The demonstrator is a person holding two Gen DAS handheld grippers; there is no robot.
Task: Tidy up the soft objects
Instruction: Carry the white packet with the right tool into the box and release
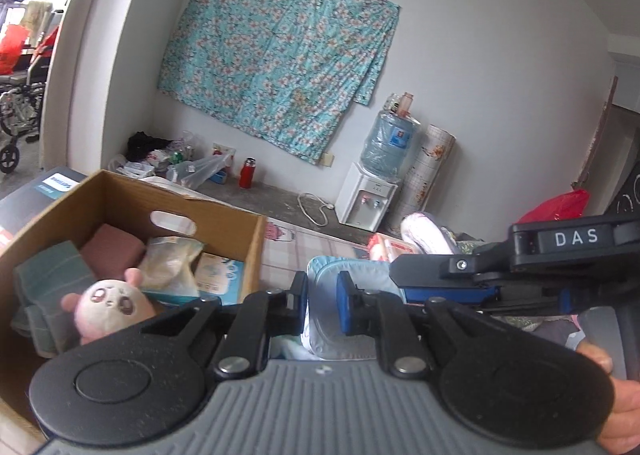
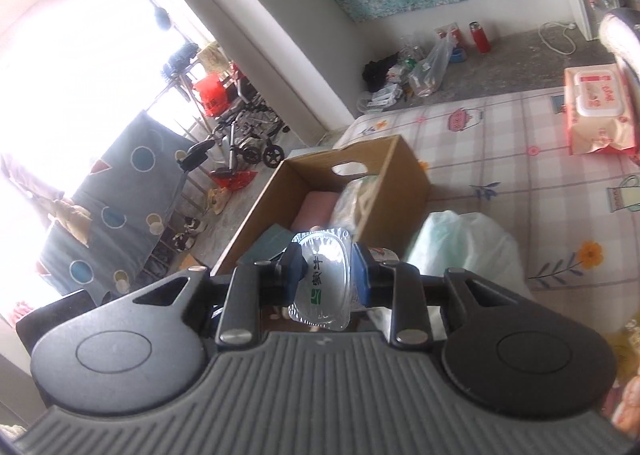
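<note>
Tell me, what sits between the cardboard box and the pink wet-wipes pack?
Right wrist view: only bare checked tablecloth lies between the cardboard box and the wet-wipes pack.

brown matt cardboard box (image 2: 404, 191); fuzzy pink plush toy (image 1: 112, 307); glossy clear plastic packet (image 2: 322, 283); crinkled shiny wet-wipes pack (image 2: 596, 111); printed cloth bed sheet (image 2: 520, 175).

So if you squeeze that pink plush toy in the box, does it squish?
Probably. The plush looks stuffed and rounded, so it should squash and spring back. It seems light, and being ball-shaped it may roll inside the box.
</note>
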